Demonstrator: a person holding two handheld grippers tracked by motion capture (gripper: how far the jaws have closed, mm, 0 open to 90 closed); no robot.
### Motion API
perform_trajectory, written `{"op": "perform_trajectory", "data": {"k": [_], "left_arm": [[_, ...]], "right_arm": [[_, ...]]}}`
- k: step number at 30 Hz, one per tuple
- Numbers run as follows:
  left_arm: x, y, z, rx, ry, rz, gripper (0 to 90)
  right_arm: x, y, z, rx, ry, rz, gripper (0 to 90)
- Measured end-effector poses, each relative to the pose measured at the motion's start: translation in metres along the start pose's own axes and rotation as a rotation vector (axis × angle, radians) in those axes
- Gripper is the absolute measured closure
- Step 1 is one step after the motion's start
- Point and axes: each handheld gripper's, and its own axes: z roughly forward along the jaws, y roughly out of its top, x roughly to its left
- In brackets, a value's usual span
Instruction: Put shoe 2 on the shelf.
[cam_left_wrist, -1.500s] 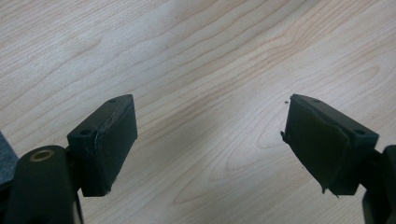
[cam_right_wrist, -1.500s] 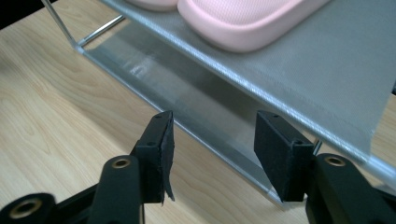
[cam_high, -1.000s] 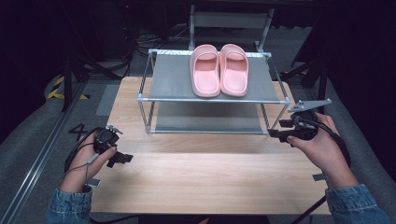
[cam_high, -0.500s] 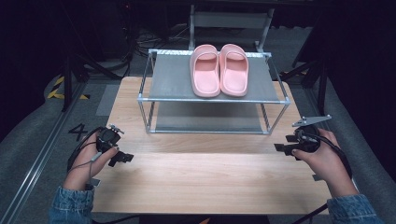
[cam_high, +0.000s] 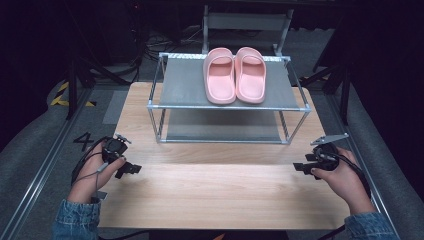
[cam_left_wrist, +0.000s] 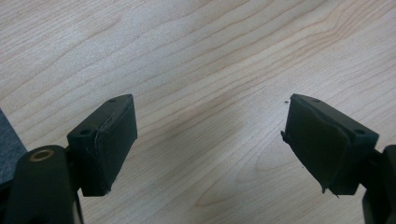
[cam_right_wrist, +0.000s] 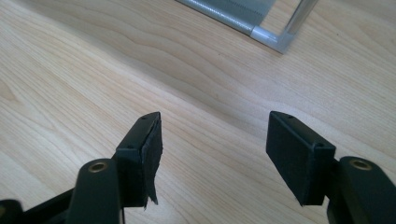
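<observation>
A pair of pink slippers (cam_high: 234, 74) lies side by side on the top grey shelf of a metal-framed rack (cam_high: 185, 87) at the back of the wooden table (cam_high: 220, 195). My left gripper (cam_high: 131, 169) rests low over the table's left front and points right. Its jaws stand open above bare wood (cam_left_wrist: 210, 121). My right gripper (cam_high: 301, 167) sits at the table's right front, pointing left. It is open too, with nothing between its fingers. The rack's corner foot (cam_right_wrist: 280, 42) shows beyond them in the right gripper view.
The rack has a lower grey shelf (cam_high: 222, 131) under the top one. Dark floor and black stands (cam_high: 75, 85) surround the table. A metal rail (cam_high: 40, 175) runs along the left side.
My right gripper has drawn back from the rack's right front leg toward the person and lower over the table. The left gripper has barely shifted.
</observation>
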Motion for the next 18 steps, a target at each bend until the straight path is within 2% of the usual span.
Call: {"op": "perform_trajectory", "data": {"k": [2, 7, 12, 15, 18], "left_arm": [[0.000, 0.000, 0.000, 0.002, -0.001, 0.000, 17.7], [0.000, 0.000, 0.002, 0.008, -0.007, 0.004, 17.7], [0.000, 0.000, 0.003, 0.008, -0.007, 0.001, 17.7], [0.000, 0.000, 0.004, 0.011, -0.006, -0.002, 17.7], [0.000, 0.000, 0.004, 0.013, -0.008, -0.003, 17.7]], "right_arm": [[0.000, -0.002, 0.001, 0.000, 0.003, 0.004, 37.3], [-0.003, -0.012, 0.009, -0.067, -0.003, -0.003, 37.3], [-0.005, -0.018, 0.016, -0.065, -0.003, -0.018, 37.2], [-0.006, -0.022, 0.020, -0.091, -0.004, -0.013, 37.1], [-0.007, -0.024, 0.024, -0.088, -0.005, -0.023, 36.8]]}}
